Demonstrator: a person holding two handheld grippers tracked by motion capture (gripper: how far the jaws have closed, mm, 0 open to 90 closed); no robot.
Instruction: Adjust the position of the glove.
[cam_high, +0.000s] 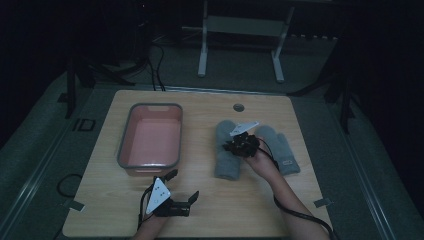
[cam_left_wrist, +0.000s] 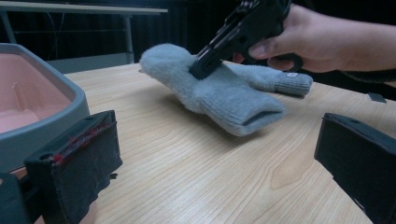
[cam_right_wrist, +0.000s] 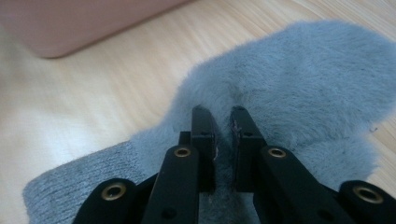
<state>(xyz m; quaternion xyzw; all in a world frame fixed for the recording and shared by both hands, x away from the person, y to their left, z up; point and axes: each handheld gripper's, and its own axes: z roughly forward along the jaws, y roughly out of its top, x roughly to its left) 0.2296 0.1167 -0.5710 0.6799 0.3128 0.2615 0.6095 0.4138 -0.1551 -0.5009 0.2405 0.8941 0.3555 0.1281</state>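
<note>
Nearest the person's edge of the table (cam_high: 210, 215), the left gripper (cam_high: 182, 187) is sitting low over bare wood with its jaws spread wide apart and nothing between them. You can see both black pads (cam_left_wrist: 74, 158) in the left gripper view with just tabletop in the gap.

Just past it, on the left half of the table, the pink tub (cam_high: 150, 137) with the grey rim is standing upright. As far as I can tell, nothing is lying inside it, just the pink floor. Its long side is running away from the person.

Over on the right half, 2 grey mittens are lying side by side. The left mitten (cam_high: 227, 147) is running lengthwise away from the person, ribbed cuff opening toward the near edge and rounded fingertip end pointing to the far edge. The right mitten (cam_high: 280, 147) is angling a bit, cuff toward the near right, with a small label on the cuff.

The right gripper (cam_high: 240, 144) is coming down from above onto the left mitten, and its jaws are pinching together on a fold of the fuzzy fabric near the middle. In the left gripper view that mitten's far end is lifting slightly off the wood.
</note>
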